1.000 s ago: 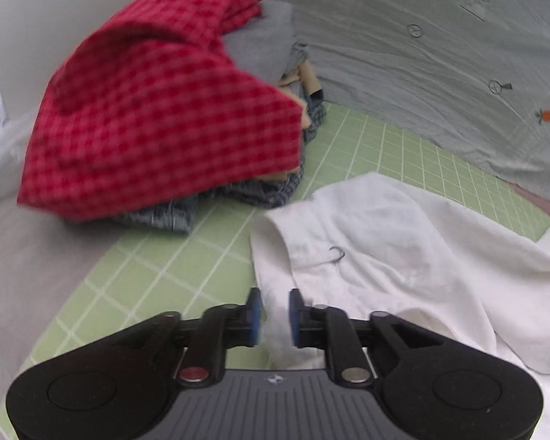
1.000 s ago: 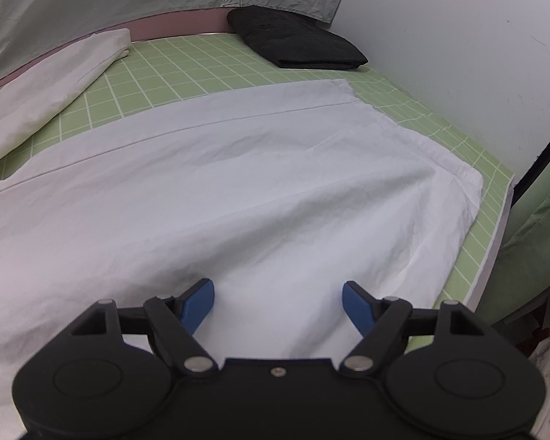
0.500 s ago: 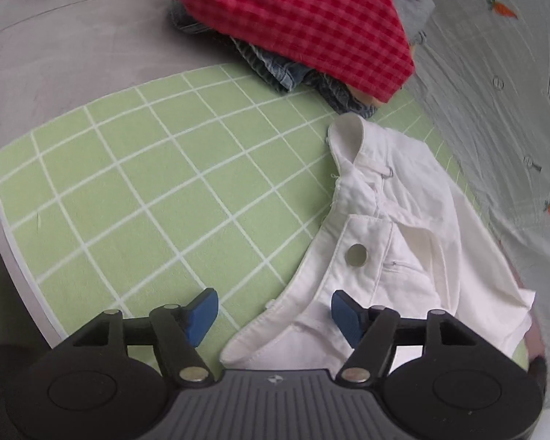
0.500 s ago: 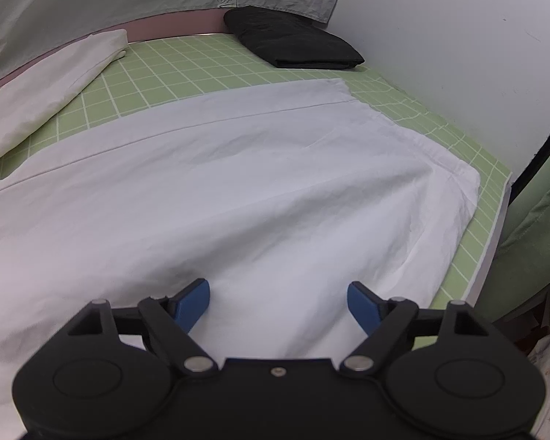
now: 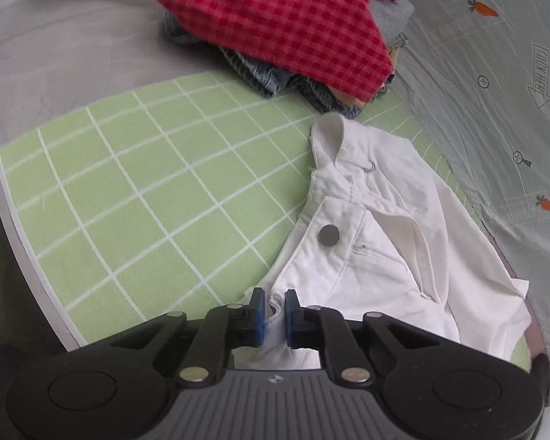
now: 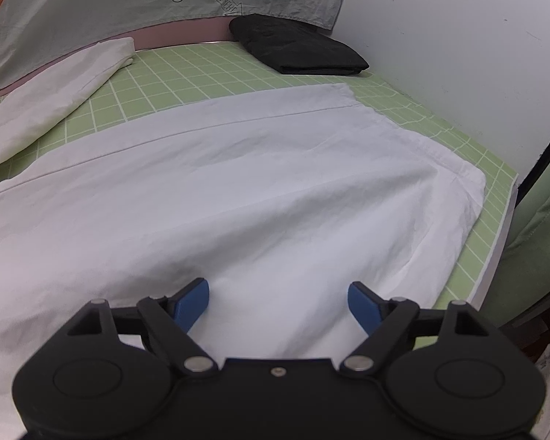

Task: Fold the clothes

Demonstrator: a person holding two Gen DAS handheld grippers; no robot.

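Your left hand-held gripper point(image 5: 274, 311) has its jaws drawn narrow on the near corner of the white trousers point(image 5: 377, 242), a fold of the waistband cloth pinched between the blue pads point(image 5: 257, 308). From that grip the garment runs away from you and to the right across the green grid mat point(image 5: 135, 198), its waistband with the grey button point(image 5: 329, 235) just ahead of the fingers, and its long axis heads toward your other hand. Beyond it, at the far edge of the mat, sits the pile under the red checked cloth point(image 5: 286, 25), just touching the waistband's far end. Your right hand-held gripper point(image 6: 278, 299) hovers over the broad trouser leg point(image 6: 238, 190) with its jaws spread wide and nothing between them; whether the tips touch the cloth I cannot tell. The leg lies flat ahead of it, hem toward the right edge of the surface, with the folded black garment point(image 6: 300, 49) well beyond by the wall. Judging by this, the left hand is the nearer to the waist, so the right likely needs to take the hem end before you lift.
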